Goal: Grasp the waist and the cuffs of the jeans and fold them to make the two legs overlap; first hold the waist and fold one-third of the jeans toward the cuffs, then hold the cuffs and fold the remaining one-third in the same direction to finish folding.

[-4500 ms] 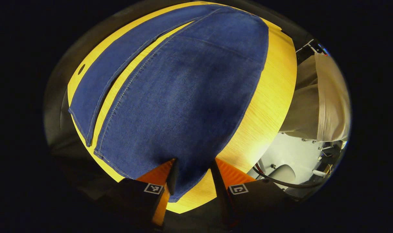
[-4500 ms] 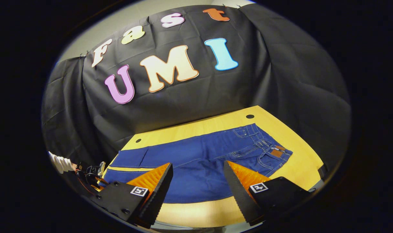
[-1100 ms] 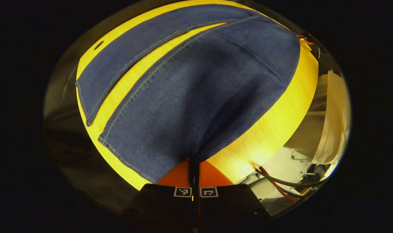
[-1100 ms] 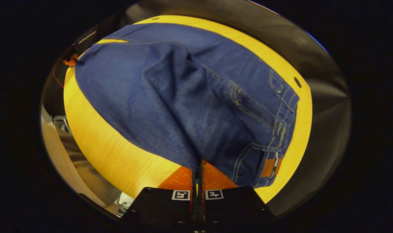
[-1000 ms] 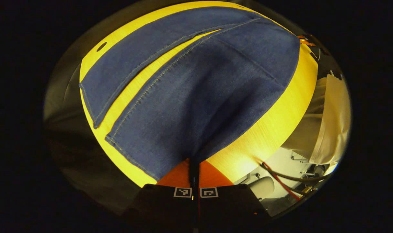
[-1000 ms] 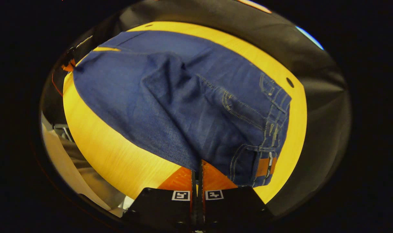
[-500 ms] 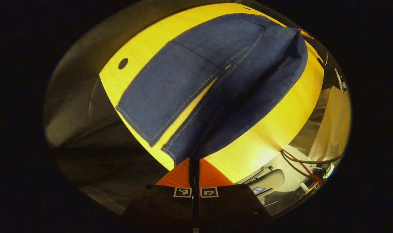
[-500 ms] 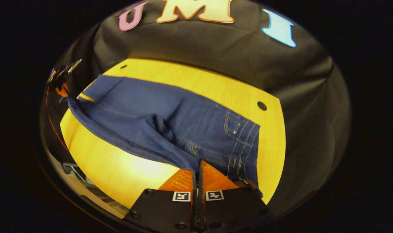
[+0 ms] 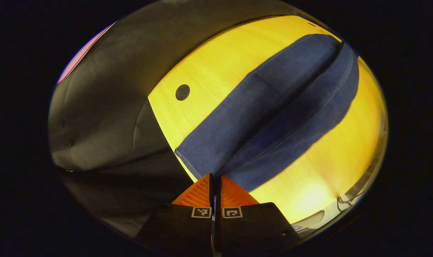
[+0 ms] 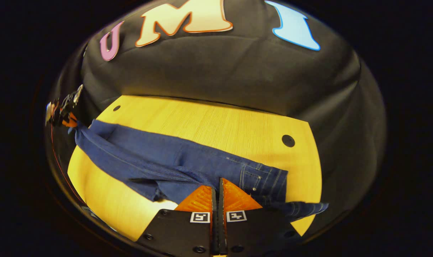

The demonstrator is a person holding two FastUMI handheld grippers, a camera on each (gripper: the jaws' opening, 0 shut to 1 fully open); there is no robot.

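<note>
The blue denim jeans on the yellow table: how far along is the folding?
Early. Both grippers are shut on the blue denim jeans: the right gripper near the waist, the left gripper at the cuff end. The near leg is lifted toward the far one on the yellow wooden table. Both one-third folds remain.

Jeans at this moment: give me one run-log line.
left gripper shut on jeans cuff | right gripper shut on waist | near leg lifted above table | legs not yet overlapped
</note>
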